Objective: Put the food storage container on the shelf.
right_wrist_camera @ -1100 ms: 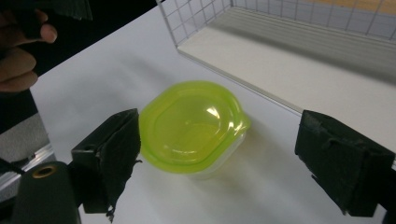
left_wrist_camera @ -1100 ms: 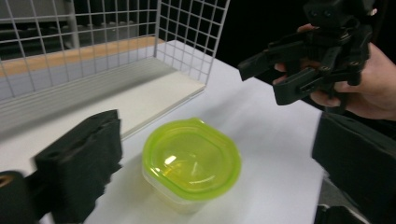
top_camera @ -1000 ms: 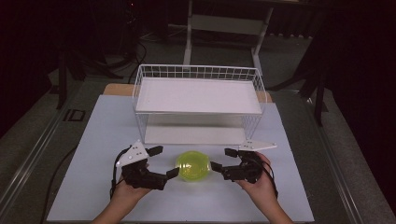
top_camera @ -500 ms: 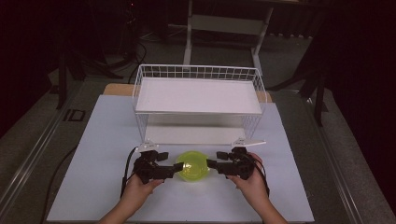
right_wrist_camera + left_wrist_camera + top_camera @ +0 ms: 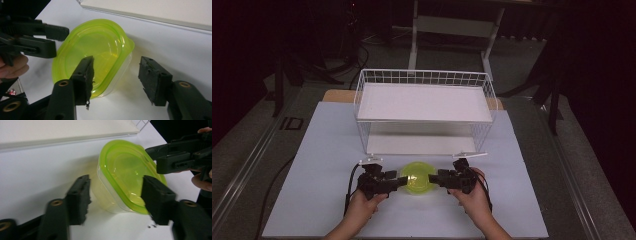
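A clear tub with a lime-green lid (image 5: 417,177) sits on the white mat near the front edge. My left gripper (image 5: 401,182) reaches in from its left and my right gripper (image 5: 435,177) from its right. In the left gripper view, the jaws of the left gripper (image 5: 116,178) straddle the tub's (image 5: 122,170) near end, one beside the wall and one over the lid. In the right gripper view, the right gripper (image 5: 117,60) has one jaw over the lid (image 5: 95,47) and the other standing off from the wall. Both pairs of jaws have just been closing, with the tub between them.
A white wire basket shelf (image 5: 424,100) stands just behind the tub, with its lower board (image 5: 419,145) close to the grippers. The white mat (image 5: 312,165) has room to the left and right. Dark floor and stands surround the table.
Both hands have come down and inward to the tub. Both pairs of jaws have narrowed around its ends.
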The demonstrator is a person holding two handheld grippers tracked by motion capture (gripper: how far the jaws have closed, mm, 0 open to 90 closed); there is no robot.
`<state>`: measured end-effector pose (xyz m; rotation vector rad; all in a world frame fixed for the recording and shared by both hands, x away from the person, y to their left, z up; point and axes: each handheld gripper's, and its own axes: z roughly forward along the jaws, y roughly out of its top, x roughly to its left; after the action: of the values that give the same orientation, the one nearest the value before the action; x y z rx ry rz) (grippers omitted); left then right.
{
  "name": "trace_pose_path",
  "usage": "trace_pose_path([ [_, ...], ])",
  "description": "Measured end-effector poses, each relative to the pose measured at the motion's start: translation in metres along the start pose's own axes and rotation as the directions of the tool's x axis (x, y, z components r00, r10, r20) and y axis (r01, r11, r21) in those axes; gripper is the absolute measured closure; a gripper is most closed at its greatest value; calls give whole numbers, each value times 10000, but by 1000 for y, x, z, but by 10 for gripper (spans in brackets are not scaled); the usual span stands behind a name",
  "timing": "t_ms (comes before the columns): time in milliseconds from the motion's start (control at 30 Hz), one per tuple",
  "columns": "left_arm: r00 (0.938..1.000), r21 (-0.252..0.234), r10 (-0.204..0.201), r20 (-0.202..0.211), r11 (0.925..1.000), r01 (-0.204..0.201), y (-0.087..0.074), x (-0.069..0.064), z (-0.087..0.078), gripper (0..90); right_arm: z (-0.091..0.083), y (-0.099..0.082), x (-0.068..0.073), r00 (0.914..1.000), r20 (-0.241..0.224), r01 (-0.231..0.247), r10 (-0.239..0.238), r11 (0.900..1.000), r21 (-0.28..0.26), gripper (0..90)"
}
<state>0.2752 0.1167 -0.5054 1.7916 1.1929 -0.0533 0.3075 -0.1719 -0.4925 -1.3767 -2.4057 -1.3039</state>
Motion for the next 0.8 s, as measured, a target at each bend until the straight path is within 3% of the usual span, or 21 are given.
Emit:
trace_pose_path([
  [133,9991,63,-157,405,9999,155,-2,4,2,606,2,-1,1,9998,193,-30,25,9996,296,590],
  [233,9995,-96,-101,290,9999,104,-3,3,0,663,0,-1,5,9998,54,-169,167,9987,487,665],
  [267,9988,34,-369,321,9993,368,-3,2,-1,677,0,-1,6,9999,44,-133,131,9987,489,675],
  [333,9986,67,-359,394,9993,356,-3,-1,-1,723,-1,-2,10,10000,11,-35,34,9992,408,724],
  [400,9998,232,-222,5,9995,222,-1,-6,-3,756,-2,-3,14,9997,146,191,-195,9994,293,754],
  [433,9998,232,-222,5,9995,222,-1,-6,-3,787,-3,-3,16,9994,173,295,-299,9994,201,796],
  [467,9998,397,-132,-173,9991,138,-1,-7,-3,787,-3,-3,16,9994,173,295,-299,9994,201,796],
  [567,9991,415,-430,-15,9982,430,-3,-6,-3,803,-5,-5,22,9972,407,621,-622,9981,39,807],
  [800,10000,43,-28,-11,10000,29,5,-18,-14,804,-17,-3,28,9956,387,863,-848,9956,-376,810],
])
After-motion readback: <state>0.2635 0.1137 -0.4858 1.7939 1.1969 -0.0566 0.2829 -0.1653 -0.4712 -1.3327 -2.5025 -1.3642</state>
